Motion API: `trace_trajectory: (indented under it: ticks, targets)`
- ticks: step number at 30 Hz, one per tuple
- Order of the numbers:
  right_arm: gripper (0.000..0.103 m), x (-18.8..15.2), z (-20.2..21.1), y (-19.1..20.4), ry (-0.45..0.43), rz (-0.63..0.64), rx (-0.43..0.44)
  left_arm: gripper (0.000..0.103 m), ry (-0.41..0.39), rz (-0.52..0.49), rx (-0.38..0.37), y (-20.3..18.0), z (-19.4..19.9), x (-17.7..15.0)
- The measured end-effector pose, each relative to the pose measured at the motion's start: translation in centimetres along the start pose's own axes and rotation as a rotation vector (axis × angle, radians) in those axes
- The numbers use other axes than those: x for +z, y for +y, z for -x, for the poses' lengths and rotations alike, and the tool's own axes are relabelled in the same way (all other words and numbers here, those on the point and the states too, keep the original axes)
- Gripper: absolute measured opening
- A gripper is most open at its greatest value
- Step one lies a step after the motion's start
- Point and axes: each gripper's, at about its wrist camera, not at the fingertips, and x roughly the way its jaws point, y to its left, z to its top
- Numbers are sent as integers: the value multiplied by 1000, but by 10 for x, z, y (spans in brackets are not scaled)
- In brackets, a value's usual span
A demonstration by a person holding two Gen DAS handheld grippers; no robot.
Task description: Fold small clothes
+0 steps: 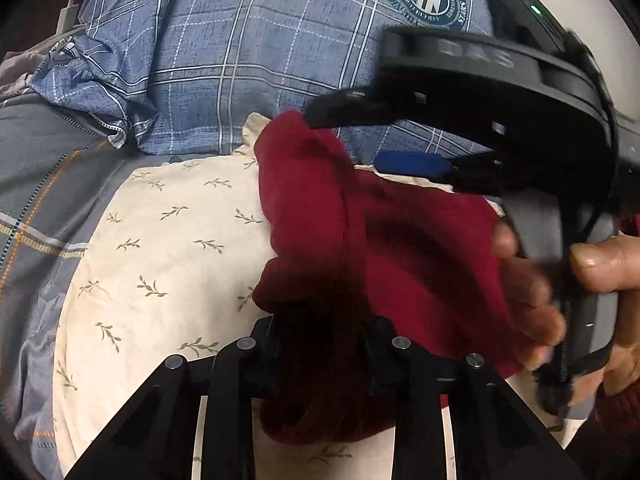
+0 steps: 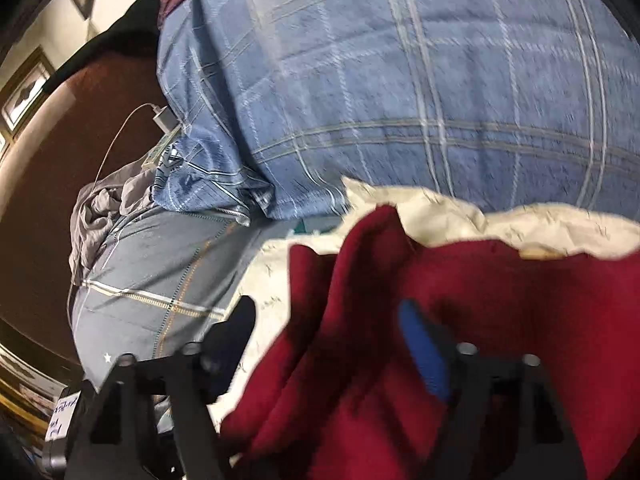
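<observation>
Bed: cream leaf-print sheet [image 1: 160, 240], blue plaid pillow [image 1: 248, 48], grey quilt [image 2: 160, 264]. Dark red garment [image 1: 360, 220] bunched on sheet. Left gripper [image 1: 324, 344] clamped on its near edge. Right gripper [image 1: 384, 144] jaws spread, over garment. Right view only: white charger [image 2: 164, 119], brown headboard [image 2: 48, 184].

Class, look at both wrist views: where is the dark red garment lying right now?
The dark red garment lies centre-right on the cream leaf-print sheet, before the blue plaid pillow; the left gripper pinches its near edge.

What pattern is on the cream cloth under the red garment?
Small olive-green leafy sprigs on the cream cloth, clearest in the left wrist view.
</observation>
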Motion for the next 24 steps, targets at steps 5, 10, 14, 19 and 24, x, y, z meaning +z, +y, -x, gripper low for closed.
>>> trace_trajectory:
  ticks: [5,10,14,19,24]
  targets:
    - [78,2,-45,12,147,36,-39,27,2,-14,7,-1,5,-3]
    - [22,-3,-46,-2,110,18,-76,49,25,-13,45,2,8,-3]
    - [19,-5,-26,-9,62,24,-47,75,-38,-11,88,0,19,-4]
    - [18,-3,-7,-16,34,19,-18,56,-17,-64,106,-13,8,-8]
    - [16,-3,15,-29,6,17,-1,19,-33,-40,55,-35,17,-5]
